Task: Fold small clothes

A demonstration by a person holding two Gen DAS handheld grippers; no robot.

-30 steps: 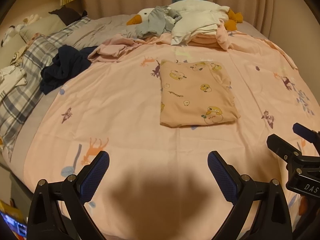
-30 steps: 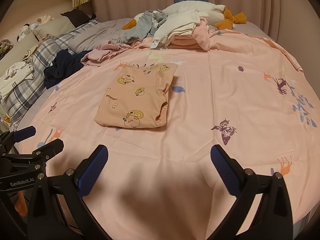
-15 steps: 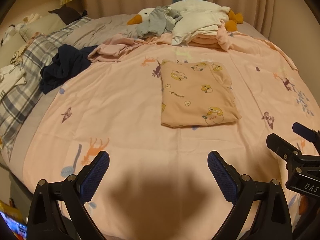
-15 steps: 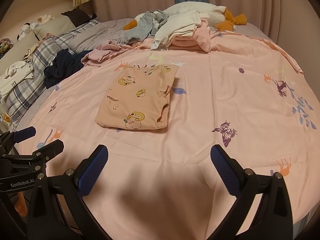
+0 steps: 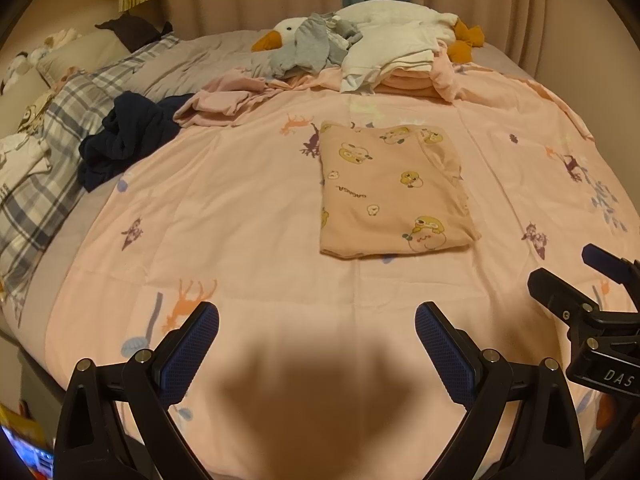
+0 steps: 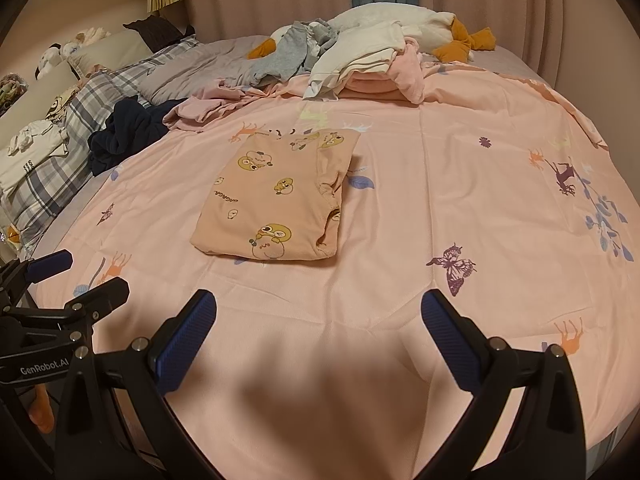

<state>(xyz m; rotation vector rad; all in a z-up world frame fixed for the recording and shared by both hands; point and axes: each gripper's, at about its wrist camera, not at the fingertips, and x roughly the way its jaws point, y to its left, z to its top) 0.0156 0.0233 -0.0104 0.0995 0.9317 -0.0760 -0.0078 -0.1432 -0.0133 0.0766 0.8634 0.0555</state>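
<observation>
The left tool (image 5: 316,354) has its two blue fingers wide apart and holds nothing. The right tool (image 6: 320,344) is wide apart too, and empty. Both hang low over the near part of the bed (image 5: 248,200), side by side.

The peach top with the yellow ducks (image 5: 390,190) lies flat on the pink sheet, well ahead of both tools. It looks folded into a neat block already, so I think this piece is done.

More clothes wait in a heap (image 6: 360,56) at the far end of the bed, near the goose toy (image 5: 288,32). A dark blue one (image 5: 124,136) lies bunched at the left.

The next good move is likely to pick just one small piece. Pinch it by an edge, lift it clear of the heap, and lay it flat on a bare part of the sheet. Do not bump the folded top.
</observation>
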